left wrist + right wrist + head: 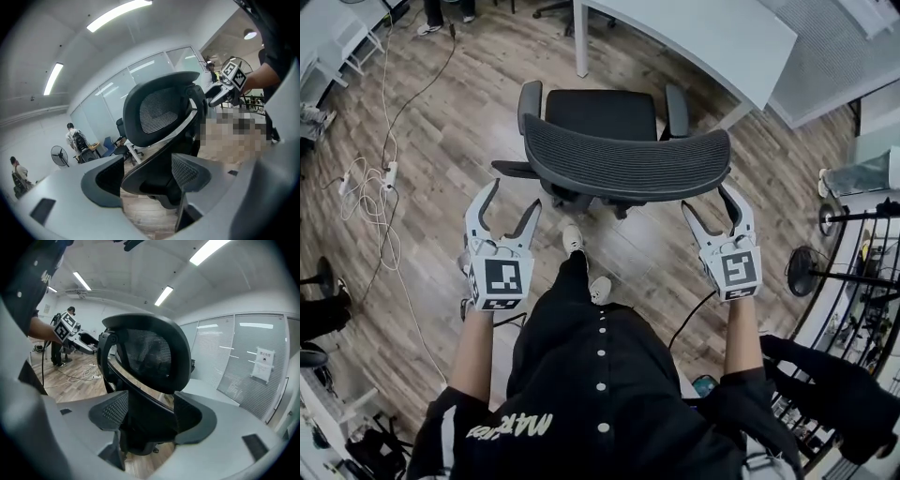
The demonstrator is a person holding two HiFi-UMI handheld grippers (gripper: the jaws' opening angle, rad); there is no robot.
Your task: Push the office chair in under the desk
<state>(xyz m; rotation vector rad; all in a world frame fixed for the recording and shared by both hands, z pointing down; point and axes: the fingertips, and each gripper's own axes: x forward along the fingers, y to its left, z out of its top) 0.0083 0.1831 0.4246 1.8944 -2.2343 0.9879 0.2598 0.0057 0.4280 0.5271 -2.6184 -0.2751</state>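
- Centrally, in the head view, the office chair is seen on the wooden floor, its seat turned toward the white desk and just short of it; it has not been pushed under.
- The left gripper is held near the backrest's left end and the right gripper at its right end, both with jaws spread wide.
- In the left gripper view, the wide gap of the left gripper is shown with the chair's frame lying in it; contact cannot be judged. Only here are a fan and the right marker cube seen.
- In the right gripper view, the right gripper is likewise shown wide open around the backrest, unclamped. The left marker cube and floor cables are shown here.
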